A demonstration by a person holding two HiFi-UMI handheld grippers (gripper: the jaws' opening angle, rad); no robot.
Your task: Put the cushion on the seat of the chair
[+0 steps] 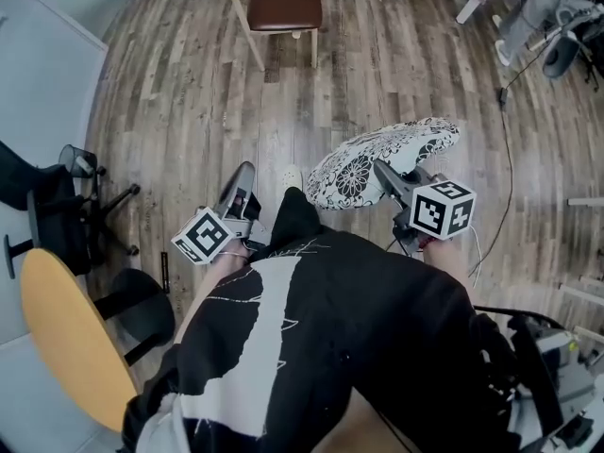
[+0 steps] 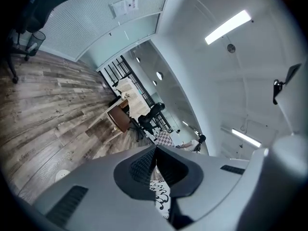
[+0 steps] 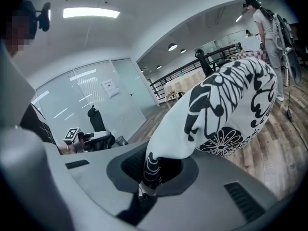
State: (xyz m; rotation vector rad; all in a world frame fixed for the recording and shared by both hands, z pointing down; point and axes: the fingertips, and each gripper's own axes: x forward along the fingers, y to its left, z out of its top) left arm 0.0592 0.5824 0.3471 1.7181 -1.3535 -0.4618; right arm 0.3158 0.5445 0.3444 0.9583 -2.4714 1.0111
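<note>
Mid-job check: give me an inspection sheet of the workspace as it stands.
Surface: wood-plank floor.
Job's things: cushion held in the air; chair ahead, seat empty.
Clutter: mesh bin at left.
Grippers: right hand-held gripper shut on the cushion's edge; left hand-held gripper shut, empty.
Cables: black cable on the floor at right.
Surroundings: black office chair and round yellow table at left; person in the background.

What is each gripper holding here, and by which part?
The right gripper pinches the patterned cushion by a bunched bit of its edge. The left gripper is shut, holding nothing.
</note>
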